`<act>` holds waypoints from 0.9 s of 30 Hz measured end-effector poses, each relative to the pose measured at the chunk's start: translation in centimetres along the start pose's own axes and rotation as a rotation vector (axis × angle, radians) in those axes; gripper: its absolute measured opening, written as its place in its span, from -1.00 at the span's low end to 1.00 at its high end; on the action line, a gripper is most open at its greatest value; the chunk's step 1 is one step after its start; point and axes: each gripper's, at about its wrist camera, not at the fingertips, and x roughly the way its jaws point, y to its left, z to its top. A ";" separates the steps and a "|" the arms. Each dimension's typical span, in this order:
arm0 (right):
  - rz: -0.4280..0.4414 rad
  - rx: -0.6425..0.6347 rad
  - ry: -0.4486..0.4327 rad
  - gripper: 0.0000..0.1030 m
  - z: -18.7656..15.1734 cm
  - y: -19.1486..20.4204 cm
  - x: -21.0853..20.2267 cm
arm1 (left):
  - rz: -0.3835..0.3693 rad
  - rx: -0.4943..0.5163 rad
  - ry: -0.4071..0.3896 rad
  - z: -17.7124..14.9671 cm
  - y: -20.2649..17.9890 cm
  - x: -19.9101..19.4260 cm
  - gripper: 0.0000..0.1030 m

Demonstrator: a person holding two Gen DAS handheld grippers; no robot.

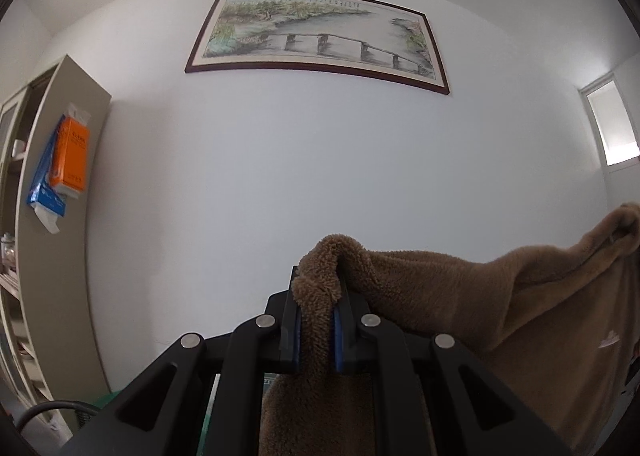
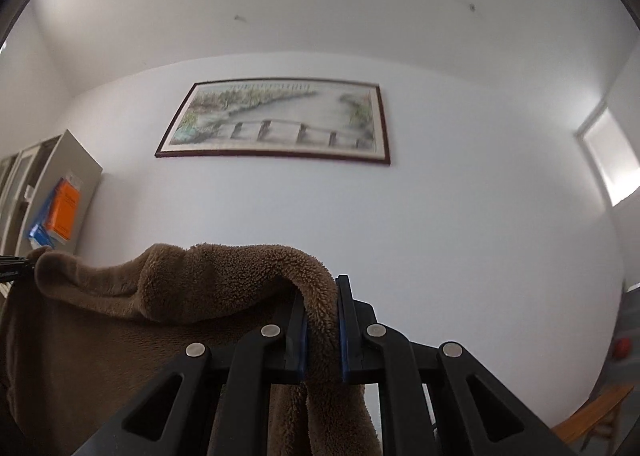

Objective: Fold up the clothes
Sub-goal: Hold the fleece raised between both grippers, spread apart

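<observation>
My left gripper [image 1: 316,320] is clamped tight on an edge of a brown fleece garment [image 1: 460,312]. The fuzzy cloth bunches up between the two blue pads and pokes out above the fingertips, while more of it hangs down below the jaws. From there the garment stretches away to the right in the left wrist view, rising to a second bunched corner at the far right edge of that view.

My right gripper [image 2: 322,332] is also closed hard on the same brown fleece garment [image 2: 192,280]. A thick fold of it is squeezed between its blue pads and drapes down beneath them. In the right wrist view the cloth runs off to the left in a sagging top edge, ending at a corner by the left edge of the frame, where a dark tip of my left gripper [image 2: 12,268] just shows. So the garment hangs in the air, spread between my two grippers.

Both grippers point slightly upward at a plain white wall [image 1: 320,176]. A framed painting [image 1: 320,40] of a river and a footbridge hangs high on it. To the left stands a pale cabinet [image 1: 60,176] with an orange box [image 1: 72,152] and a blue packet [image 1: 44,184] stuck to its side. A bright window [image 1: 612,124] sits at the far right.
</observation>
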 end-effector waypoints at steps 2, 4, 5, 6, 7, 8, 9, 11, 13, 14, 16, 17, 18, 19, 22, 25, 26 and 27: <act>-0.034 -0.033 -0.035 -0.77 1.0 0.6 -0.6 | 0.009 0.007 -0.020 0.2 -0.3 -0.5 -0.74; -0.065 -0.063 -0.068 -0.77 1.9 0.7 -1.3 | 0.023 0.016 -0.045 0.5 -0.6 -1.3 -0.74; -0.078 -0.075 -0.081 -0.77 2.2 0.9 -1.4 | 0.027 0.019 -0.058 0.7 -0.7 -1.6 -0.74; -0.088 -0.085 -0.093 -0.77 2.5 1.0 -1.5 | 0.030 0.021 -0.070 0.9 -0.8 -1.9 -0.74; -0.094 -0.090 -0.102 -0.77 2.8 1.1 -1.4 | 0.034 0.023 -0.083 1.1 -0.8 -2.2 -0.74; -0.099 -0.092 -0.106 -0.77 2.8 1.1 -1.5 | 0.038 0.026 -0.096 1.4 -0.8 -2.6 -0.74; -0.104 -0.094 -0.110 -0.77 2.8 1.1 -1.7 | 0.041 0.028 -0.109 1.6 -0.8 -2.9 -0.74; -0.115 -0.100 -0.119 -0.77 3.0 0.9 -1.9 | 0.043 0.029 -0.129 2.1 -0.7 -3.4 -0.73; -0.123 -0.107 -0.126 -0.77 3.3 0.9 -1.9 | 0.041 0.028 -0.146 2.7 -0.6 -3.7 -0.73; -0.125 -0.110 -0.129 -0.77 3.4 0.9 -1.9 | 0.044 0.027 -0.154 3.0 -0.5 -3.9 -0.73; -0.127 -0.120 -0.139 -0.77 3.7 1.0 -2.0 | 0.053 0.029 -0.174 3.6 -0.3 -4.2 -0.73; -0.129 -0.127 -0.146 -0.77 4.0 1.0 -2.0 | 0.059 0.032 -0.184 3.9 -0.3 -4.3 -0.72; -0.132 -0.134 -0.154 -0.77 4.2 1.2 -1.9 | 0.066 0.035 -0.194 4.1 -0.2 -4.4 -0.72; -0.135 -0.140 -0.162 -0.77 4.4 1.3 -1.9 | 0.076 0.040 -0.203 4.4 -0.3 -4.6 -0.72; -0.140 -0.151 -0.182 -0.77 4.9 1.4 -1.8 | 0.114 0.043 -0.224 5.1 -0.3 -4.5 -0.71; -0.133 -0.152 -0.192 -0.77 5.3 1.4 -1.4 | 0.121 0.049 -0.229 5.6 -0.3 -4.2 -0.71; -0.132 -0.153 -0.193 -0.77 5.5 1.4 -1.2 | 0.121 0.050 -0.230 5.7 -0.3 -4.1 -0.71; -0.133 -0.154 -0.194 -0.77 5.7 1.4 -1.0 | 0.121 0.051 -0.230 5.8 -0.2 -4.1 -0.71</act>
